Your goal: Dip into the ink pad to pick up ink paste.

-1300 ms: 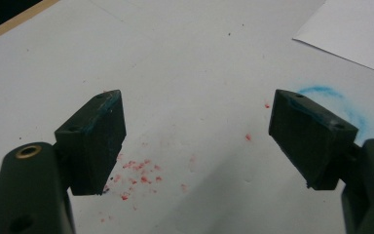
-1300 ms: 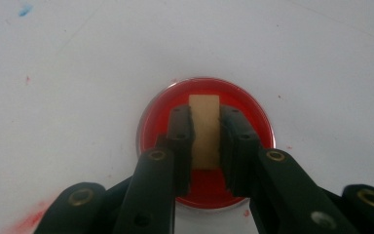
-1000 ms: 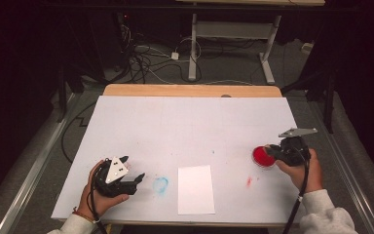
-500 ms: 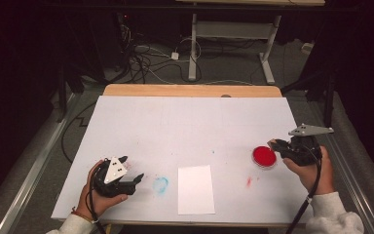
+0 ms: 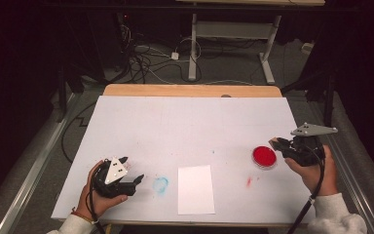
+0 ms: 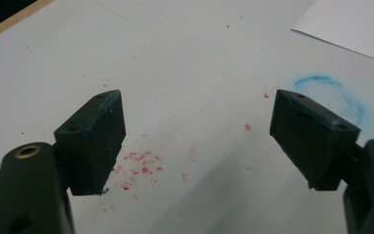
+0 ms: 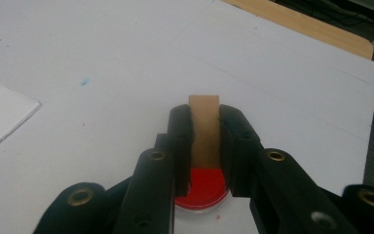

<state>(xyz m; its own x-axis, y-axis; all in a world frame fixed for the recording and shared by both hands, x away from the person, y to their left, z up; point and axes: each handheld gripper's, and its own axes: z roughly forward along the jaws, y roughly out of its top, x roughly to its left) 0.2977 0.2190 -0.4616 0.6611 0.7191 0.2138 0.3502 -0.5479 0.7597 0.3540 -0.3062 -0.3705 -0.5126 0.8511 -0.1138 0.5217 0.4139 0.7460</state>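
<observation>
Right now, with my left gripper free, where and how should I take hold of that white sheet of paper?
The white sheet of paper lies flat on the table, so no face offers a grip. Probably best to take its near short edge, which lies close to the table's front edge: slide it slightly past that edge, then pinch it from the front with the left gripper, which is open, one jaw above, one below.

red dish (image 7: 202,190) | partly hidden | behind right hand-held gripper (image 7: 204,146) jaws
</observation>
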